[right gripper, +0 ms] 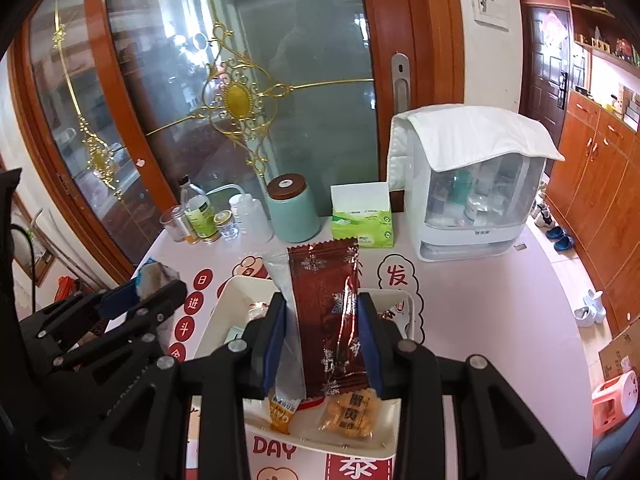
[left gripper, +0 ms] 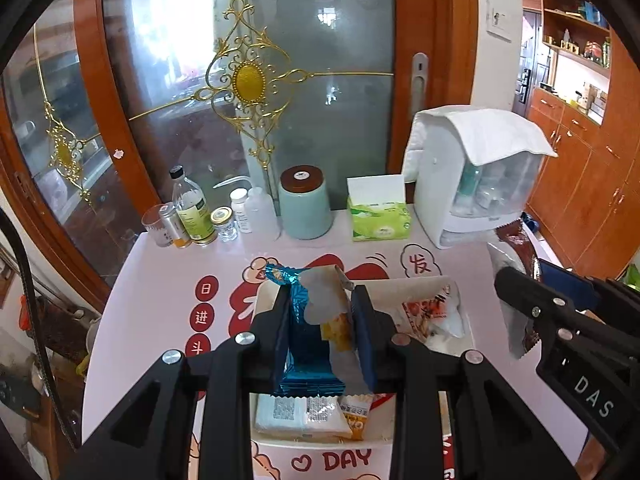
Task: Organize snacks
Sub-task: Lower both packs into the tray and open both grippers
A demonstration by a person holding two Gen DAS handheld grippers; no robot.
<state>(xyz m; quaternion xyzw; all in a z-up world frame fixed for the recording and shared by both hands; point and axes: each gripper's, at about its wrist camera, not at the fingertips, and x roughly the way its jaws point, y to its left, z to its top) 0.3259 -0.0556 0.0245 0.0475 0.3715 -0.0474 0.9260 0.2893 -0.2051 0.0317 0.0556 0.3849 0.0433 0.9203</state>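
Observation:
My left gripper (left gripper: pixel 320 300) is shut on a blue foil snack packet (left gripper: pixel 304 344) and a pale wrapper with yellow print (left gripper: pixel 326 300), held above a white tray (left gripper: pixel 466 322). The tray holds several snack packets (left gripper: pixel 428 312). My right gripper (right gripper: pixel 322 312) is shut on a dark red snowflake snack packet (right gripper: pixel 330 312) and a silver wrapper (right gripper: pixel 280 276), above the same white tray (right gripper: pixel 230 300). Orange snack packets (right gripper: pixel 350 414) lie in the tray below. The right gripper shows at the right of the left wrist view (left gripper: pixel 520 292); the left gripper shows at the left of the right wrist view (right gripper: pixel 160 292).
At the table's back stand small bottles (left gripper: pixel 192 212), a teal canister (left gripper: pixel 306 204), a green tissue box (left gripper: pixel 380 216) and a white cabinet under a cloth (left gripper: pixel 476 176). A glass door (left gripper: pixel 248 80) is behind. The table has a printed pink cover (left gripper: pixel 160 300).

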